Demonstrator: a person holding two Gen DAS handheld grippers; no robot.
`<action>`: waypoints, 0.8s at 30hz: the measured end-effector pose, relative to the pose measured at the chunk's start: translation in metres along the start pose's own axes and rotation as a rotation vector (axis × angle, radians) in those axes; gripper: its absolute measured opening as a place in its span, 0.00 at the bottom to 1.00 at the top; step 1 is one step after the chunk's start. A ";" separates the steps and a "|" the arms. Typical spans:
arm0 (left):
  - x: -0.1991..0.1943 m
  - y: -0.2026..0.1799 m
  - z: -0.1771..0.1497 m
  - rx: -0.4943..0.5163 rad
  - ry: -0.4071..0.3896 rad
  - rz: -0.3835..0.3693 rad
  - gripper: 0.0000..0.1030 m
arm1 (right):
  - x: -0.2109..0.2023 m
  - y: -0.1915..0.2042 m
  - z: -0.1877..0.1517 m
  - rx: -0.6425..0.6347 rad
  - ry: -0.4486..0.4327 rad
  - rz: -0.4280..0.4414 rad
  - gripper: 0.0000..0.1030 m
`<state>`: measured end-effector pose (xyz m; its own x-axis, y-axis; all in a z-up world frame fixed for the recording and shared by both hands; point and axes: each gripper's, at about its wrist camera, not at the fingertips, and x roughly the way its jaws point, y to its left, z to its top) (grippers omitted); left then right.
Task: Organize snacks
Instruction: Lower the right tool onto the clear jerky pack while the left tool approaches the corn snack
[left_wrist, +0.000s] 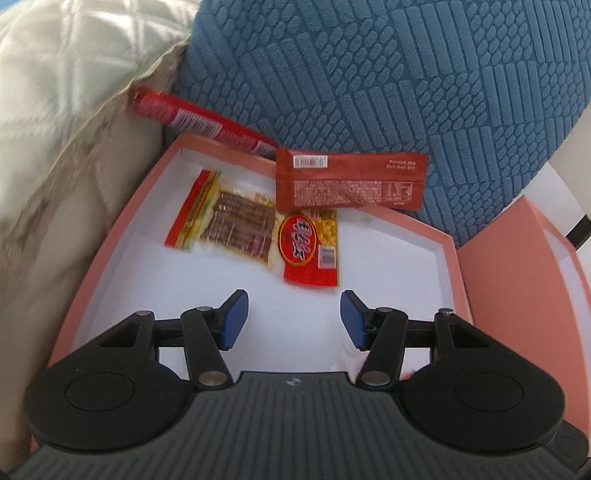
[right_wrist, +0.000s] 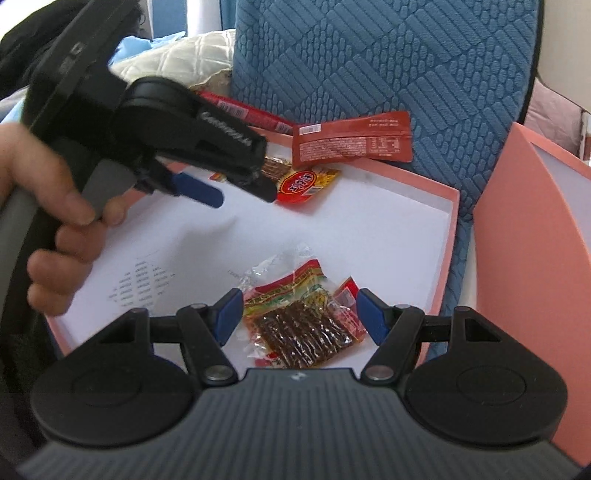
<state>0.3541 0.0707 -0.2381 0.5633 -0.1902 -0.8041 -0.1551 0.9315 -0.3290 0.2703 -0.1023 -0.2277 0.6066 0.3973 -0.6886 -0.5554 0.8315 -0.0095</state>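
A blue textured cushion (left_wrist: 388, 74) fills the upper right of the left wrist view, with a cream quilted pillow (left_wrist: 55, 74) in the upper left. Below them lies a shallow pink box (left_wrist: 456, 280) with a white floor, and its pink lid (right_wrist: 524, 240) stands at the right edge. A long red stick pack (left_wrist: 195, 122) leans over the box's far rim, beside a flat red sachet (left_wrist: 351, 181) propped against the cushion. A clear snack packet with a red label (left_wrist: 255, 229) lies flat on the box floor, ahead of the left tongs (left_wrist: 293, 319), whose jaws stand apart and empty. In the right wrist view, the right tongs (right_wrist: 299, 315) straddle a second clear snack packet (right_wrist: 303, 325); I cannot tell whether the pads press it.
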 end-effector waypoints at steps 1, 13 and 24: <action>0.002 0.000 0.001 0.008 0.003 0.008 0.60 | 0.003 0.000 0.000 -0.007 0.010 -0.001 0.68; 0.022 -0.008 0.017 0.083 0.019 0.044 0.64 | 0.022 -0.006 0.006 -0.022 0.062 -0.023 0.80; 0.028 -0.009 0.024 0.098 0.027 0.085 0.79 | 0.043 -0.011 0.008 -0.043 0.161 0.021 0.90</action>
<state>0.3906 0.0642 -0.2452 0.5293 -0.1161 -0.8405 -0.1211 0.9701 -0.2102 0.3074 -0.0916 -0.2511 0.4975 0.3439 -0.7964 -0.5930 0.8049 -0.0229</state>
